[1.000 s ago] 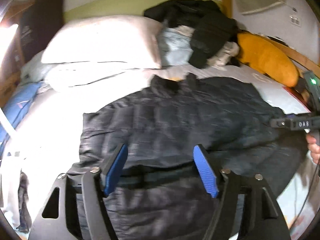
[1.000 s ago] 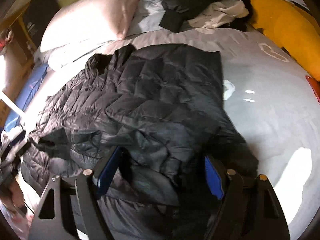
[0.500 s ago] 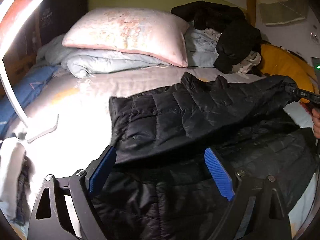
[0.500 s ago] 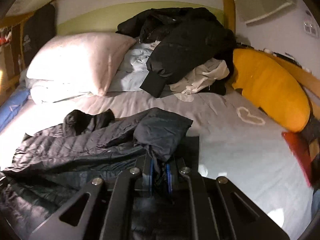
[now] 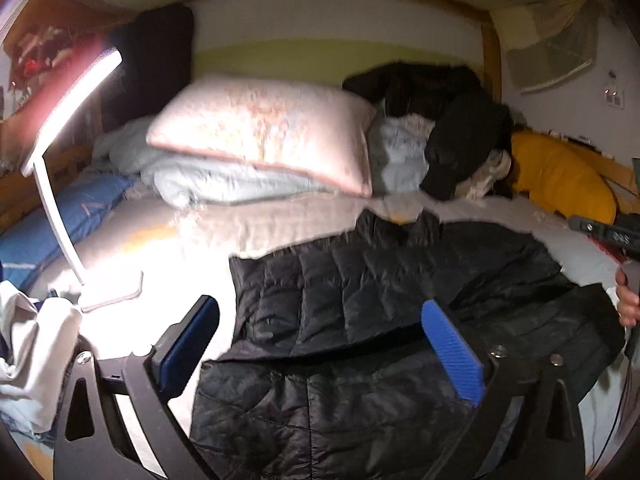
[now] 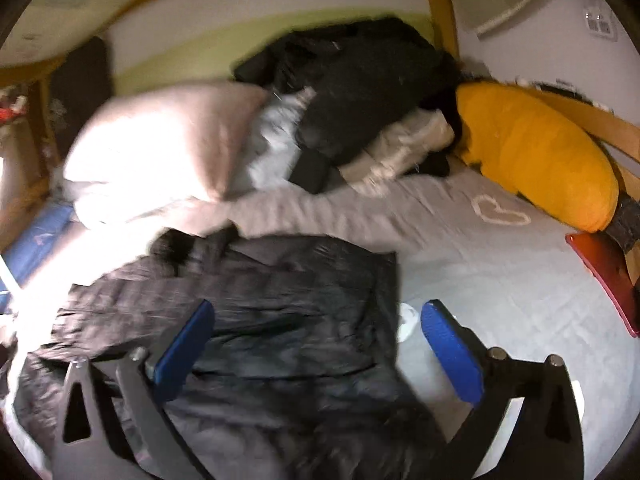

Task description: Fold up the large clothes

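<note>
- Black quilted jacket [image 5: 360, 320] lies part-folded on the grey bed sheet [image 6: 500, 280] before you.
- Your left hand-held gripper [image 5: 320, 344] and right hand-held gripper [image 6: 316, 344] have just been opening; both jaws stand spread, pinching nothing.
- Pink pillow [image 5: 264, 128], dark clothes pile [image 6: 360, 80] and yellow cushion [image 6: 540, 152] crowd the headboard; a lit lamp [image 5: 68, 132] stands left.

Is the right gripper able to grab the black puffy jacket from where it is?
Probably yes. The right gripper is open, its jaws having just opened, and the black puffy jacket lies right below and ahead on the bed, with nothing between them.
</note>
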